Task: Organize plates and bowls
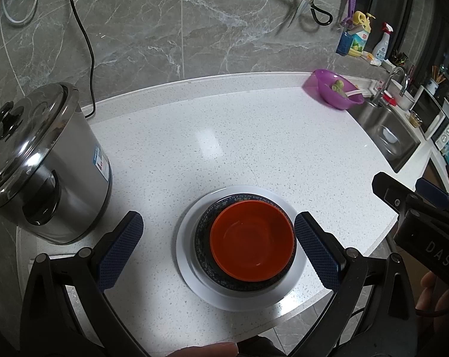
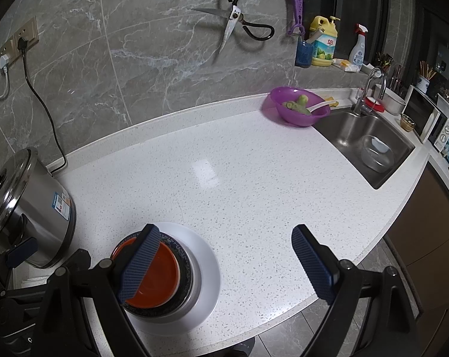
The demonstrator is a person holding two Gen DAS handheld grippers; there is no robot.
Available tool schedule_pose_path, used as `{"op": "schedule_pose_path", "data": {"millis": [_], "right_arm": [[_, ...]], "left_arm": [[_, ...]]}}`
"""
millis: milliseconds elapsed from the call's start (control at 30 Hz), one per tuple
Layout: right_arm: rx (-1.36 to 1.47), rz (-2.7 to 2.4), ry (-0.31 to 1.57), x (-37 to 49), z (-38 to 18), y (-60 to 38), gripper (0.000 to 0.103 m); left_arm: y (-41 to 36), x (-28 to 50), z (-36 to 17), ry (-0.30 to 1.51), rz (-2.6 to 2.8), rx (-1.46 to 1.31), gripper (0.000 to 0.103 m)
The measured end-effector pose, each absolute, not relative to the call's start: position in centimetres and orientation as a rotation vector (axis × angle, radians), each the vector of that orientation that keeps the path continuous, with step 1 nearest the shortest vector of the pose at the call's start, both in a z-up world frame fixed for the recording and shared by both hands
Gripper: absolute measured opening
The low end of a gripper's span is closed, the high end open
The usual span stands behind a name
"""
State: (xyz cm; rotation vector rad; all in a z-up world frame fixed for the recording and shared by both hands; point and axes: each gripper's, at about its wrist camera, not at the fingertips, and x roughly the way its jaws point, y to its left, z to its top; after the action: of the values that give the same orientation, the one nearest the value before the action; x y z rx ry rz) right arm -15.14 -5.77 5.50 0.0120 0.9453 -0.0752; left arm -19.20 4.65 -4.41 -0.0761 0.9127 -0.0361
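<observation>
Clearly the orange bowl (image 1: 252,241) sits nested in a dark patterned bowl (image 1: 205,232), and both rest on a white plate (image 1: 185,255) near the front edge of the white counter (image 1: 224,136). From the left gripper (image 1: 218,250) the stack lies dead ahead, between its two blue pads: one pad at nine o'clock of the stack, well clear, the other at three o'clock, just beside the plate's rim. Its jaws stand wide apart and hold nothing. The right gripper (image 2: 227,261) is also spread wide and empty; in its view the stack sits off toward eight o'clock, partly behind its left pad. So the left hand looks nearer and better lined up for any next grasp. A steel pot (image 1: 46,163) stands at about ten o'clock, a purple bowl (image 1: 333,89) far off at one o'clock beside the sink (image 1: 382,131).
</observation>
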Motion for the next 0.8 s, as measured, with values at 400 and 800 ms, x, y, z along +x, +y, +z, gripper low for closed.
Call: {"op": "schedule_pose_path", "data": {"millis": [400,800], "right_arm": [[0.010,-0.069,0.949,-14.67,5.43,-5.96,0.092],[0.010,-0.063,0.959,-14.11,4.83,-6.05,0.092]], "left_arm": [[4.19,-19.12,-4.57,0.918,-0.030,-0.083,0.102],[3.96,-19.10,-4.77,0.919,-0.021,-0.091,0.102]]}}
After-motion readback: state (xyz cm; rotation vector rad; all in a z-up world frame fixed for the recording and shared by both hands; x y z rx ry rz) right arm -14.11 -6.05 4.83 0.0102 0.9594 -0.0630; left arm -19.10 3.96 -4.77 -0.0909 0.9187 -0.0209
